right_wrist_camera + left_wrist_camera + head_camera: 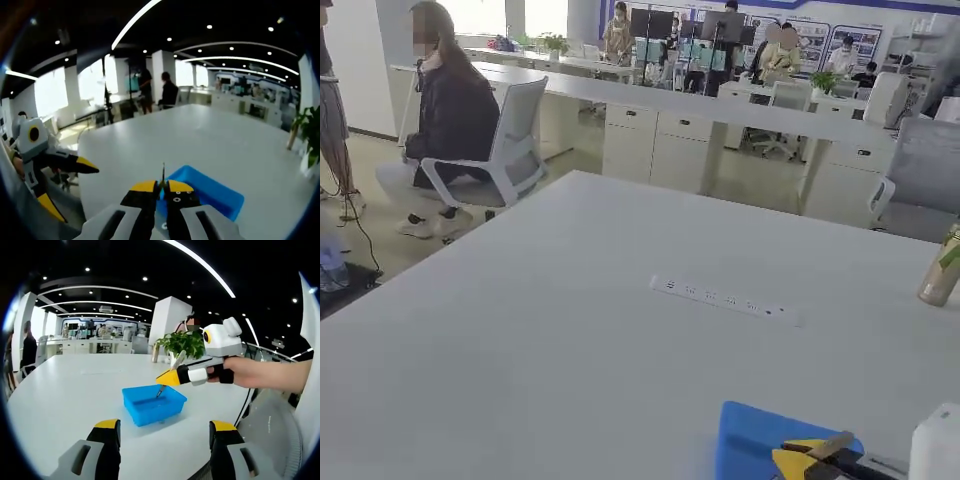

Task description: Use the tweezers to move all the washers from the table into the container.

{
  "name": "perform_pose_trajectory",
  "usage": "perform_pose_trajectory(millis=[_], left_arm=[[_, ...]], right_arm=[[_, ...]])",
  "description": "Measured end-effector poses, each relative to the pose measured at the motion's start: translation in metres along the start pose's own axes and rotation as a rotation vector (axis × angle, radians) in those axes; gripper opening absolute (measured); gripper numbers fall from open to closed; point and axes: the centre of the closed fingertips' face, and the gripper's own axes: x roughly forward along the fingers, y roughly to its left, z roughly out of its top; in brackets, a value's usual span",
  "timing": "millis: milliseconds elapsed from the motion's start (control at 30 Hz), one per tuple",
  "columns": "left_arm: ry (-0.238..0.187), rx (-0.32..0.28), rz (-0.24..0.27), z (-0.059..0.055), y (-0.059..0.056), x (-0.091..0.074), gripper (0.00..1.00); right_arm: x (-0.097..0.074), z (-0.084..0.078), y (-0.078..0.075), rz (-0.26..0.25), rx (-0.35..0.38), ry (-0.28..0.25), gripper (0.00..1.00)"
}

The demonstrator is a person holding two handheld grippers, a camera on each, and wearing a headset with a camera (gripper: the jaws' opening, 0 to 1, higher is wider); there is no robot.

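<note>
A blue rectangular container (152, 402) stands on the white table (65, 390). My right gripper (172, 376), coming in from the right, is shut on thin tweezers (161, 389) whose tip points down into the container. In the right gripper view the jaws (161, 187) are shut on the tweezers (163, 175) above the container (212, 195). My left gripper (165, 432) is open with nothing between its jaws, short of the container. It also appears at the left (47, 160). Whether the tweezers hold a washer is too small to tell. A gripper (810, 455) sits over the container (755, 440).
A white power strip (725, 298) lies mid-table. A bottle (942, 265) stands at the right edge and a potted plant (184, 344) behind the container. A person on an office chair (500, 150) sits beyond the far left corner.
</note>
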Motion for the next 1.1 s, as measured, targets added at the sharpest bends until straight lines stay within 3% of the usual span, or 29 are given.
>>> perform_pose_trajectory(millis=[233,433,667,967,1067,1100], left_arm=[[-0.004,0.008,0.008,0.001,0.001,-0.001,0.72],[0.009,0.015,0.005,-0.002,0.001,-0.001,0.71],[0.012,0.024,0.003,-0.002,0.000,-0.001,0.69],[0.037,0.035,0.005,-0.006,0.001,0.000,0.67],[0.039,0.037,0.012,-0.006,0.002,0.000,0.66],[0.039,0.037,0.013,-0.006,0.003,0.000,0.66]], right_arm=[[0.000,0.011,-0.002,-0.001,0.017,-0.029,0.03],[-0.006,-0.013,-0.003,-0.013,0.085,-0.014,0.03],[-0.013,-0.030,-0.009,-0.028,0.179,-0.014,0.03],[-0.002,-0.069,-0.003,-0.011,0.201,0.111,0.03],[0.002,-0.073,-0.005,-0.006,0.212,0.122,0.03],[0.006,-0.072,-0.008,0.004,0.247,0.116,0.03]])
